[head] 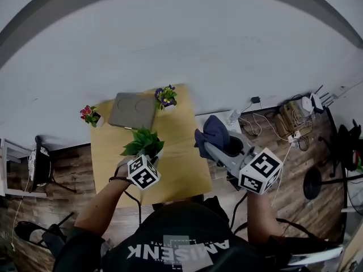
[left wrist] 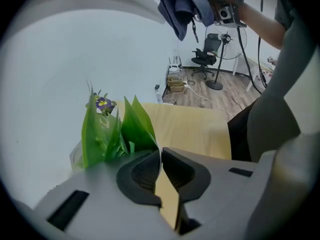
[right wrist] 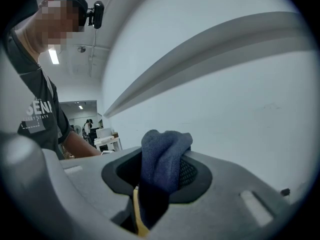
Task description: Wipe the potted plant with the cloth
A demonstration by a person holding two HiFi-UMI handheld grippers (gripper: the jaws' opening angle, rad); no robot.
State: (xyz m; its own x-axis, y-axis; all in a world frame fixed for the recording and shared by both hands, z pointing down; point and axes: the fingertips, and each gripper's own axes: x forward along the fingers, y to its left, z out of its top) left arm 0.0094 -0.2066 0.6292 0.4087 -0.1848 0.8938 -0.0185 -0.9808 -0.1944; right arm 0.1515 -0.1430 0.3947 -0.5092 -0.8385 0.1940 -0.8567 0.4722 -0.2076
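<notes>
The potted plant (head: 143,142) with broad green leaves stands near the middle of the yellow table (head: 181,157). My left gripper (head: 148,156) hangs just above its near side, pointing steeply down. In the left gripper view its jaws (left wrist: 160,151) are shut with nothing between them, and the leaves (left wrist: 117,129) rise right behind the tips. My right gripper (head: 207,147) is held off to the plant's right, shut on a bunched dark blue cloth (head: 213,131). That cloth (right wrist: 161,146) bulges up between the right jaws (right wrist: 164,157) and hangs at the top of the left gripper view (left wrist: 181,4).
A grey flat pad (head: 132,110) lies at the table's far side. Small flower pots stand at the far right corner (head: 165,97) and off the left edge (head: 89,115). A white wall lies beyond. Cables and boxes (head: 286,120) clutter the wooden floor at right, near an office chair (left wrist: 205,59).
</notes>
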